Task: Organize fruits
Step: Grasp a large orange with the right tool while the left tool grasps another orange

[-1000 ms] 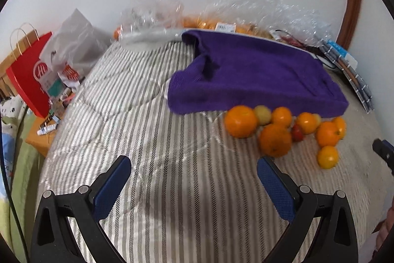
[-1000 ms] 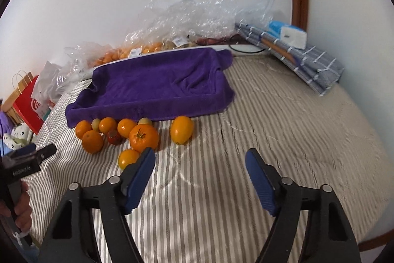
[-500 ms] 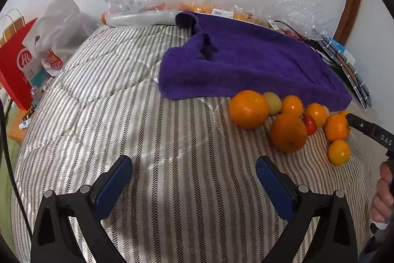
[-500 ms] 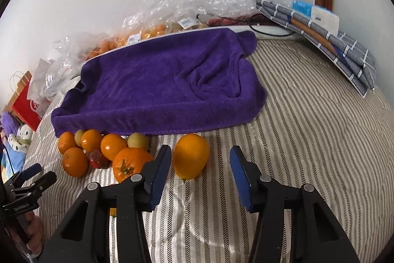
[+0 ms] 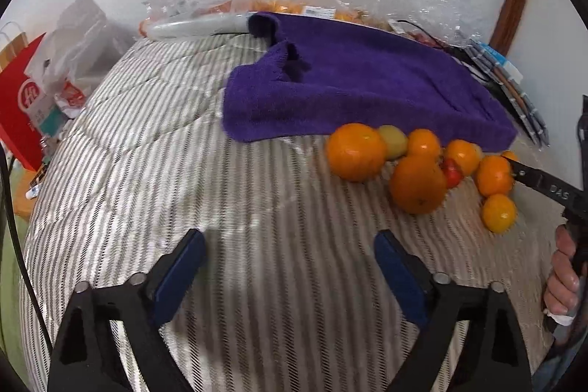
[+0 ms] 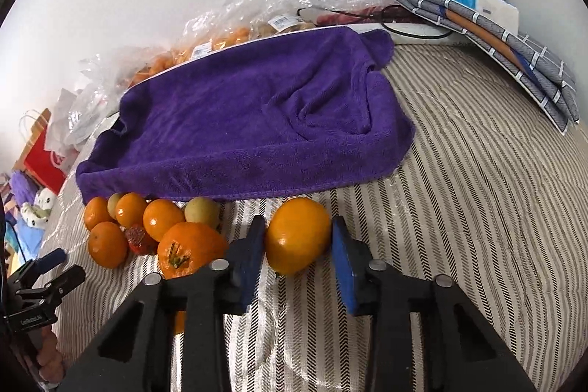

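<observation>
Several oranges and small fruits (image 6: 147,226) lie in a cluster on the striped bed in front of a purple towel (image 6: 257,120). A yellow-orange fruit (image 6: 297,234) lies apart at the right of the cluster. My right gripper (image 6: 298,247) has its blue pads on both sides of this fruit, touching or nearly touching it. A large orange with a stem (image 6: 189,250) lies just left of its left finger. My left gripper (image 5: 288,272) is open and empty above bare bedding, with the cluster (image 5: 419,168) ahead to its right.
Clear plastic bags with more oranges (image 6: 228,35) lie along the wall behind the towel. Folded grey checked cloth (image 6: 514,54) lies at the back right. A red paper bag (image 5: 22,105) and plastic bags (image 5: 77,46) stand off the bed's left side.
My right gripper moved forward and narrowed around the yellow-orange fruit. My left gripper drifted a little closer to the cluster and stayed open.
</observation>
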### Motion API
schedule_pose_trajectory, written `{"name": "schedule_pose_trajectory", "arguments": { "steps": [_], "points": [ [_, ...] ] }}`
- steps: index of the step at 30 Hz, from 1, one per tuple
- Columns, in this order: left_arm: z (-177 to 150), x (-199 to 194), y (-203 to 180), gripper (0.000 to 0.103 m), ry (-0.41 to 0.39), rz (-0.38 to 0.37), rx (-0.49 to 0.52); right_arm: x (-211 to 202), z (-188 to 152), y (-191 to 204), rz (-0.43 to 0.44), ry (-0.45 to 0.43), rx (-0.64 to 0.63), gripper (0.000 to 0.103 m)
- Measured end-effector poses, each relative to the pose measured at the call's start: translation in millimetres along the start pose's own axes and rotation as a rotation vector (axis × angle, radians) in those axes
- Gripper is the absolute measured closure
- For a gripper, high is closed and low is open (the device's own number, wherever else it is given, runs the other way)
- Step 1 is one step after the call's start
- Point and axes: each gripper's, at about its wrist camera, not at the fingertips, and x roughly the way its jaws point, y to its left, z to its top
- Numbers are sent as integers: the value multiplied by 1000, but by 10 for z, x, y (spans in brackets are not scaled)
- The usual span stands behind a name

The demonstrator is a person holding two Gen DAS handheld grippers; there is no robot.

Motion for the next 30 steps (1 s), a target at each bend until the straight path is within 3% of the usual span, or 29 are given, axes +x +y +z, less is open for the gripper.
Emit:
{"name": "schedule_pose_trajectory", "arguments": {
  "steps": [3,7,13,21,24,25,30],
  "points": [
    [88,-55,-94,16,-7,-9,21,-69,-34,-66,-17,-16,-8,68],
    [276,-65,-216,20,-47,41,57,-199,-94,-158,-31,-35,-27,68],
    [499,36,-222,28,-64,-13,11,-280,-167,-210,-21,-51,-47,68],
    [524,270,-197,41,-12,-73,-44,-264,-191,-138,-36,-45,-59,68],
    [496,313,-174,54,1,-121,-65,-241,-205,-95,-45,-33,-78,68],
    [493,327,-183,63,5,-141,-67,-236,-206,-82,-46,-30,-85,68],
    [439,306,-151,64,-10,-152,-74,-209,-220,-68,-54,-16,-95,68]
  ]
}}
